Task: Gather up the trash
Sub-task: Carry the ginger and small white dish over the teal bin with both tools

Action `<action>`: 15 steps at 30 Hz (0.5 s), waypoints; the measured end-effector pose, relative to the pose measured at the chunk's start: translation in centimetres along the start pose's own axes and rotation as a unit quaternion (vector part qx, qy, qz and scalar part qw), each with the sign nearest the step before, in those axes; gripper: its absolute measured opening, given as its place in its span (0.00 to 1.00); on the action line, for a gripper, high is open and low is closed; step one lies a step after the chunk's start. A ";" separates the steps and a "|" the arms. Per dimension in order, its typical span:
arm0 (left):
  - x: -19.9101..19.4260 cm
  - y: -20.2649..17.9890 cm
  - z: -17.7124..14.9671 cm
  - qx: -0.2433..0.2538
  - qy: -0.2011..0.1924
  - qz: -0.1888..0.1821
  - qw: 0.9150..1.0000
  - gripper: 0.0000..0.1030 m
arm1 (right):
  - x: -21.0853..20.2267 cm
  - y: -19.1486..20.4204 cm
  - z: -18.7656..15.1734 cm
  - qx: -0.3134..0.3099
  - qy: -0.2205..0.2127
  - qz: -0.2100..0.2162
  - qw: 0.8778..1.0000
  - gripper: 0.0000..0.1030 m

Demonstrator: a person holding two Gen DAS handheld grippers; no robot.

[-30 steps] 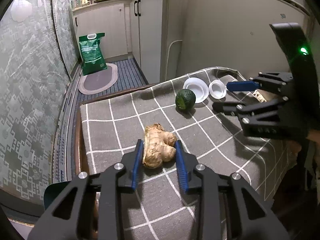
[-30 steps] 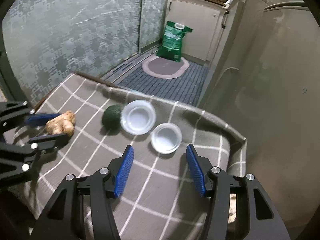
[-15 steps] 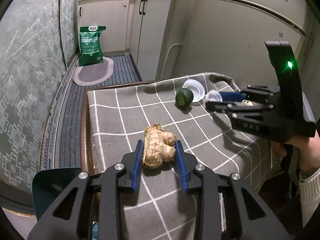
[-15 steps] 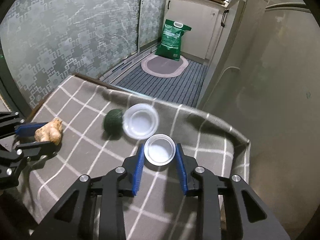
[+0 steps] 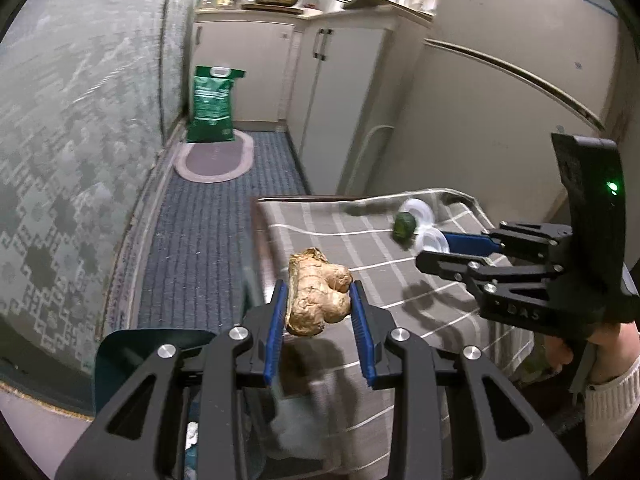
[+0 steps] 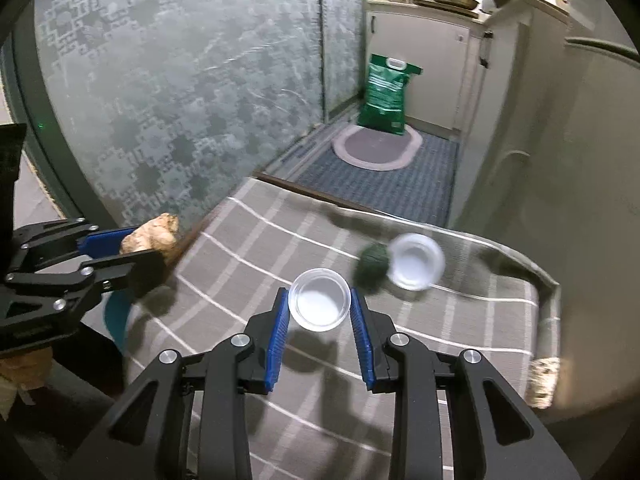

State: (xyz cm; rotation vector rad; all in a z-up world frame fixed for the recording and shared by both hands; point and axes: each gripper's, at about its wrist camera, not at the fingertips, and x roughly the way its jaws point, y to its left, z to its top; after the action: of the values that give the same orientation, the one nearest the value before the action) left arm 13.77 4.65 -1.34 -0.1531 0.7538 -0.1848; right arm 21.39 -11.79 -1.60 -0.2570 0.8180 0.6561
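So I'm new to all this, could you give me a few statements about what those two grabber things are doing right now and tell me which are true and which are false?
1. The left gripper is shut on the ginger root. True.
2. The ginger root rests on the checked cloth. False: it is held up in the air, near the table's edge.
3. The right gripper holds a small clear cup. True.
4. The dark green ball is in a gripper. False: it lies on the cloth, beside a second clear cup.
5. A green bag stands on the floor by the cabinets. True.
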 end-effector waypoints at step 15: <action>-0.9 8.6 -4.3 -0.044 0.043 0.059 0.996 0.33 | 1.6 9.1 3.7 -0.053 -0.018 0.069 0.996 0.30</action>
State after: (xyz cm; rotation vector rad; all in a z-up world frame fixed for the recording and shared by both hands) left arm 11.10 12.88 -5.57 -0.1842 0.8550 -0.0456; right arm 18.61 -2.38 -0.01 -0.2853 0.7711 0.8320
